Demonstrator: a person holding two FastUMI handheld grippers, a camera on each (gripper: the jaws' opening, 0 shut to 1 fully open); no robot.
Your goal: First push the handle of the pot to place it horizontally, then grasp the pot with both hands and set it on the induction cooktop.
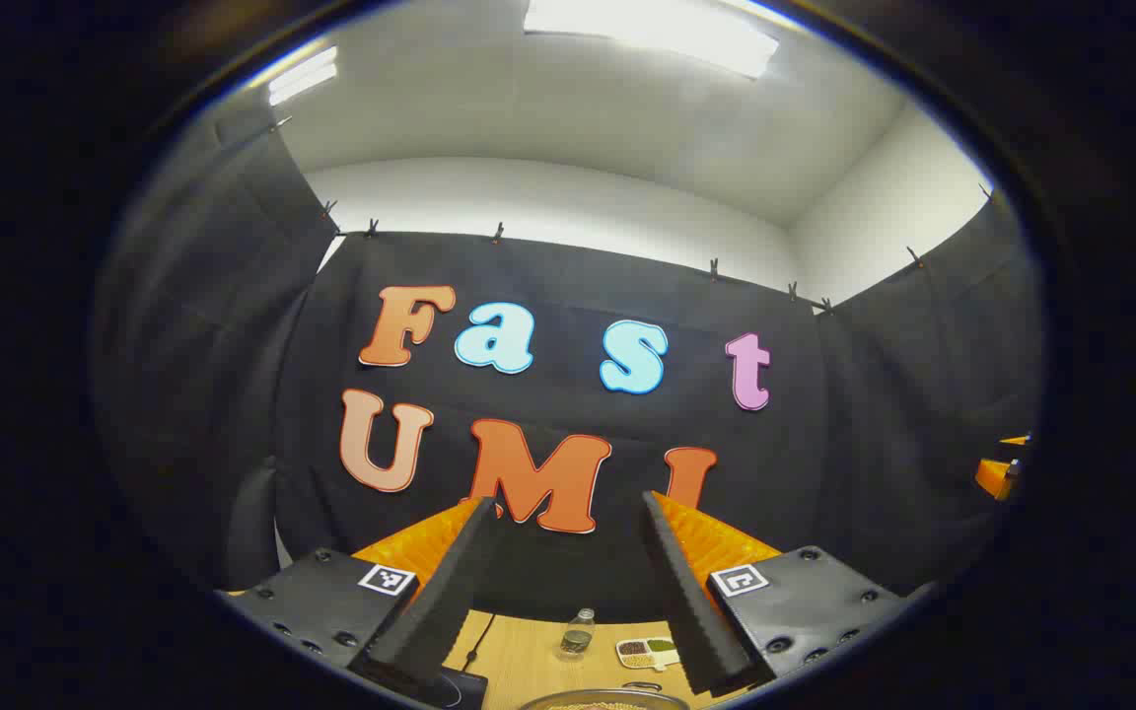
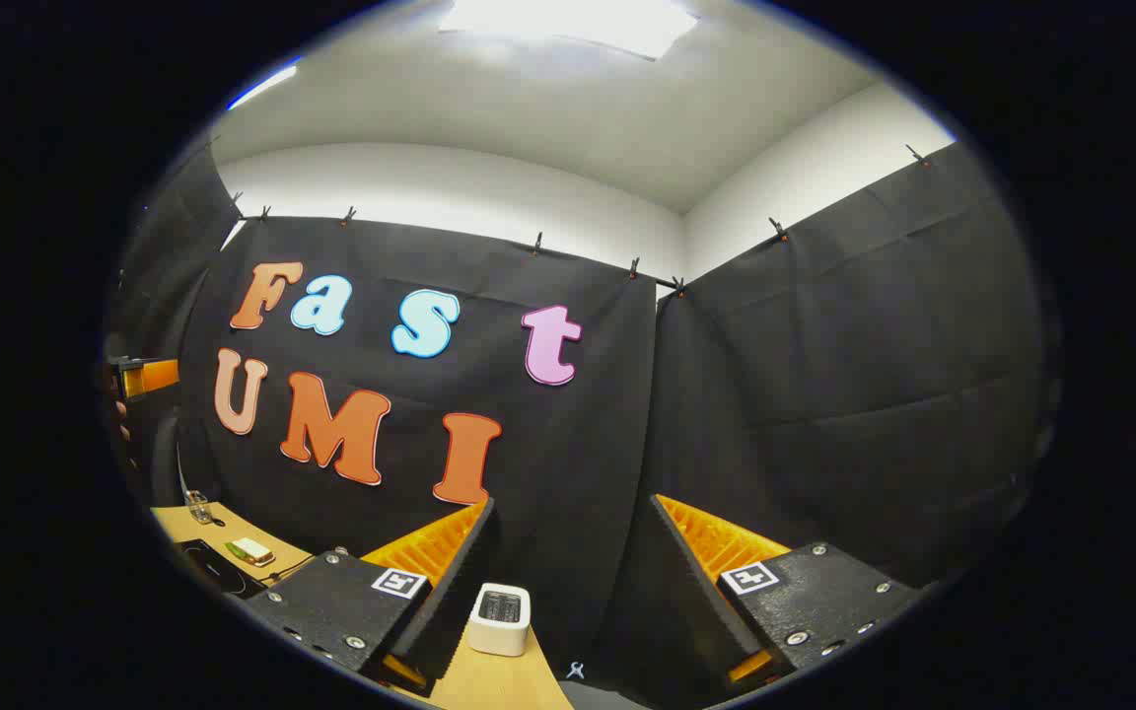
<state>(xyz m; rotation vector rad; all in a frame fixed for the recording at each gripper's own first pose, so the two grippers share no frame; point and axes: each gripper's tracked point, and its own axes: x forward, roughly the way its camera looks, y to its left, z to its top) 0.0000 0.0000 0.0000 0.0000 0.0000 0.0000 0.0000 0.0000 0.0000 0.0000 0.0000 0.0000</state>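
In the left gripper view the left tongs [image 1: 568,523] stand wide apart with nothing between the pads, tipped up toward the booth wall well above the counter [image 1: 529,651]. The curved grey rim at the very bottom edge looks like the pot [image 1: 603,699]; it lies below and slightly ahead of these tongs, almost centred between the two fingers. Its handle is out of sight, so I cannot tell which way its long axis runs. A small bottle [image 1: 577,633] and a divided dish [image 1: 649,651] sit farther back on the counter. At the far right edge an orange piece is probably the right tongs [image 1: 1002,471], held level with these.

In the right gripper view the right tongs [image 2: 573,532] are also spread and empty, aimed high at the wall. A white toaster [image 2: 500,618] stands on the counter just inside the left-hand finger. The pot seems nearer the left tongs; both must tilt down first.
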